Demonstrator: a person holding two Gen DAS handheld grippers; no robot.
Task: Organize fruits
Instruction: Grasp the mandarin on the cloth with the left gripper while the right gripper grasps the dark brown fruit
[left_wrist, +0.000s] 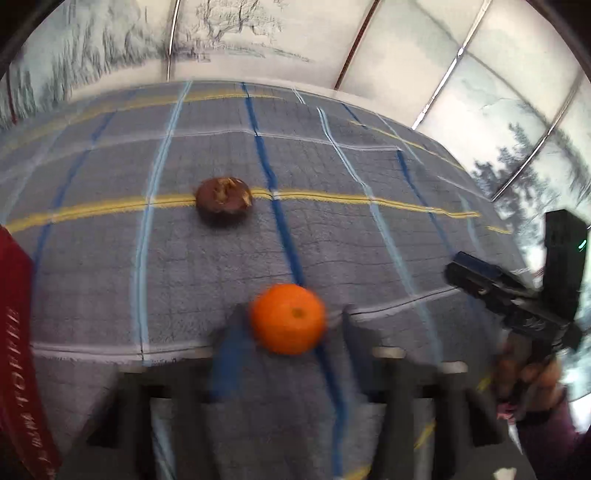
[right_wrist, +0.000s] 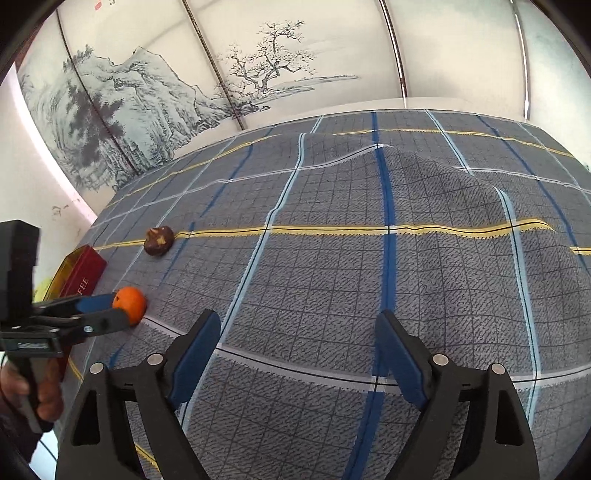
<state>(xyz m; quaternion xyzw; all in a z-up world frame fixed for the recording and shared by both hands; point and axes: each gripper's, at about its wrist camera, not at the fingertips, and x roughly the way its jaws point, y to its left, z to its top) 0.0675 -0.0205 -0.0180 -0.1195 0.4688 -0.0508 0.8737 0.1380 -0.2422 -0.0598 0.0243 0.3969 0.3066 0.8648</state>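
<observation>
Two fruits, two grippers on one plaid cloth

One grey-blue plaid cloth (right_wrist: 332, 266) carries everything; one red box (right_wrist: 83, 271) sits at its left edge. The right gripper (right_wrist: 299, 354) hangs wide open over bare cloth, holding nothing. The left gripper (left_wrist: 291, 314) has its fingers on either side of the one orange (left_wrist: 288, 318), near that edge; grip unclear. One brown fruit (left_wrist: 224, 199) lies beyond, apart.

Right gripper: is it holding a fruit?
No. The right gripper is open over bare plaid cloth, with nothing between its fingers.
</observation>
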